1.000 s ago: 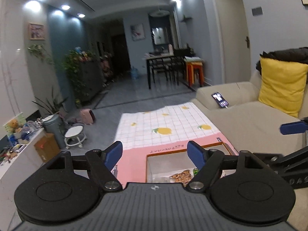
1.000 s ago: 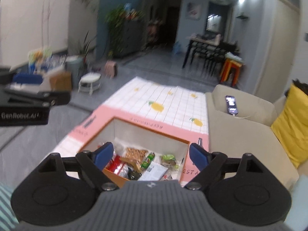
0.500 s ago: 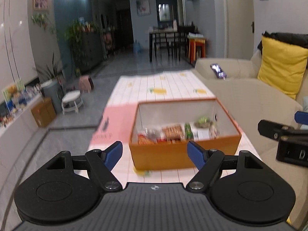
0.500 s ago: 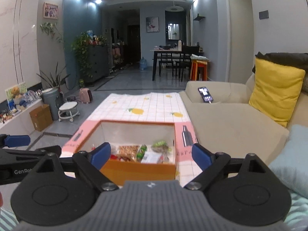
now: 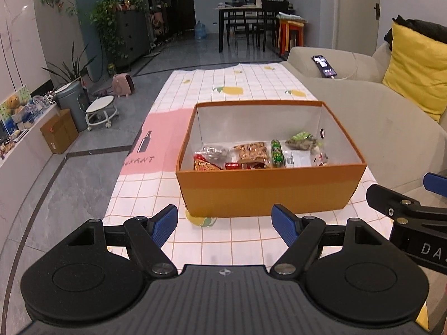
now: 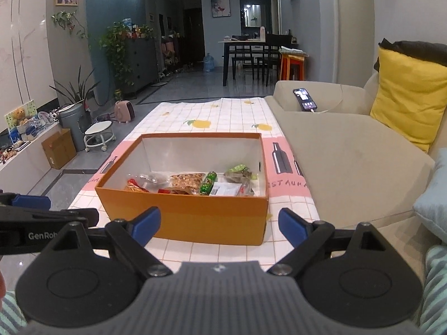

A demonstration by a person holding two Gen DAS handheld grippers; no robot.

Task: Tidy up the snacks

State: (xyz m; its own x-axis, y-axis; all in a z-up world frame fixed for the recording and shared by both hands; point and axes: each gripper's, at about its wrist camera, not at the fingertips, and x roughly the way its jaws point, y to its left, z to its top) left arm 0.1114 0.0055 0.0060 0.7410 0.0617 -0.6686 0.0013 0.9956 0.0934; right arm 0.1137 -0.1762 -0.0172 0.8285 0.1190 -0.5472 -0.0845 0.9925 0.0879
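Note:
An open orange cardboard box (image 5: 268,189) (image 6: 195,215) stands on a checked tablecloth (image 5: 223,83) (image 6: 223,117) with lemon prints. Several snack packets lie on its floor: a nut bag (image 5: 252,152) (image 6: 185,180), a green wrapped bar (image 5: 276,150) (image 6: 208,182), a red packet (image 5: 205,164), a green-topped bag (image 5: 303,141) (image 6: 237,173). My left gripper (image 5: 225,224) hangs open just short of the box's near wall, nothing between its blue pads. The right gripper (image 6: 219,226) is likewise open and empty in front of the box. Each gripper shows at the edge of the other's view.
A beige sofa (image 6: 349,162) runs along the table's right side, with a yellow cushion (image 6: 408,95) and a phone (image 6: 304,99) on its arm. On the floor to the left are a white stool (image 6: 99,136), a bin (image 6: 71,120) and a cardboard carton (image 6: 58,148).
Both grippers have come down and tipped toward the table, so the box now sits in full view ahead of them. The right gripper's jaws look slightly wider than a second ago.

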